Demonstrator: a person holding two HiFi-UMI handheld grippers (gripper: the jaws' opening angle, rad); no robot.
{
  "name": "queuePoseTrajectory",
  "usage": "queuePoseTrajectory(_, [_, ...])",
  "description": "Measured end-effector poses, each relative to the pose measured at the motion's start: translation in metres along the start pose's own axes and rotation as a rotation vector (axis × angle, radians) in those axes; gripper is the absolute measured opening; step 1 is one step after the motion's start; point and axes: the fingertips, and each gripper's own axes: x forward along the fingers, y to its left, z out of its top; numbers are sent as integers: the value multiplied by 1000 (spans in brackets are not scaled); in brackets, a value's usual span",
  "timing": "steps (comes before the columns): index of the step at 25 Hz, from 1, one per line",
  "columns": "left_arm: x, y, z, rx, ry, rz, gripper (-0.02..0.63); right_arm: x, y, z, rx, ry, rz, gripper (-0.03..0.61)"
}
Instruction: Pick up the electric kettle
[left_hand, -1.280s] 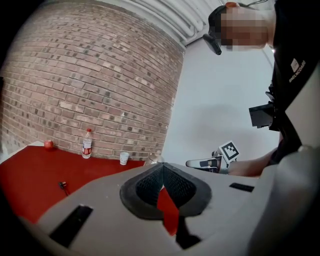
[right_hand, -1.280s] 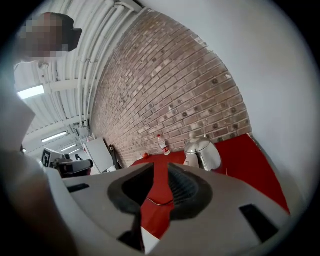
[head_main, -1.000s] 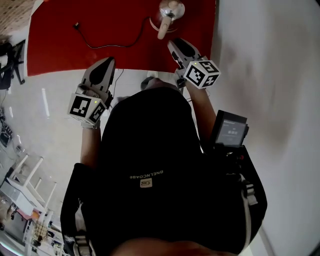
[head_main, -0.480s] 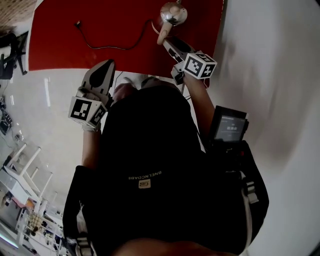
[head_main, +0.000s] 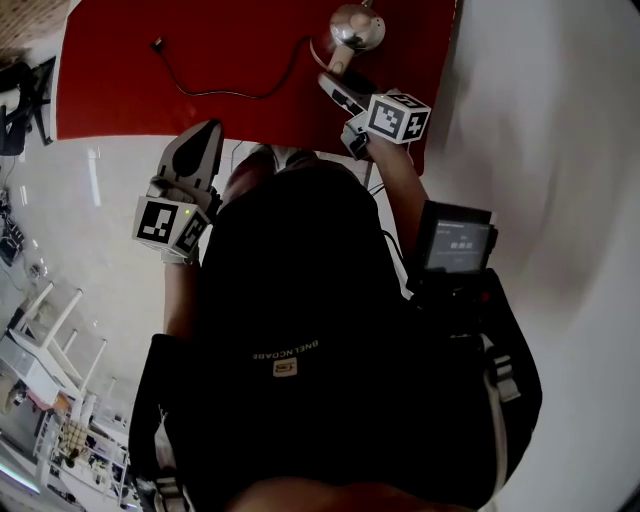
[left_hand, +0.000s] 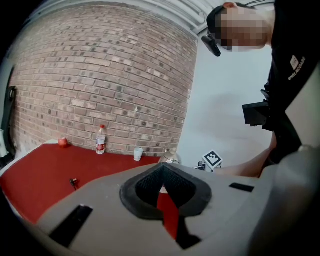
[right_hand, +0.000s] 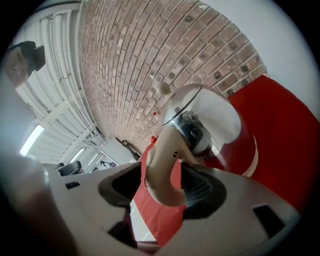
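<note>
- The right gripper (right_hand: 160, 186) has its jaws spread wide, and they have just been opening. The cream handle (right_hand: 162, 160) of the electric kettle (right_hand: 202, 120) stands between them.
- A clear gap shows between the handle and one pad. Whether the other pad (right_hand: 200, 189) touches the handle is hard to tell.
- The left gripper (left_hand: 162, 187) is closed and empty. It is held just off the near edge of the red mat (head_main: 200, 50).
- The kettle sits on its white base (right_hand: 252, 160) near the far right corner of the red mat.
- A black cable (head_main: 225, 92) lies across the middle of the mat.
- In the head view the picture's upper edge cuts off the kettle's top, and the person's torso covers part of the mat's near edge.
- In the right gripper view the handle's lower end is hidden behind the gripper's own body.
</note>
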Motion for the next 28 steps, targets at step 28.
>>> queuePoseTrajectory(28, [-16, -9, 3, 2, 32, 11, 3, 8, 3, 11, 15, -81, -38, 172])
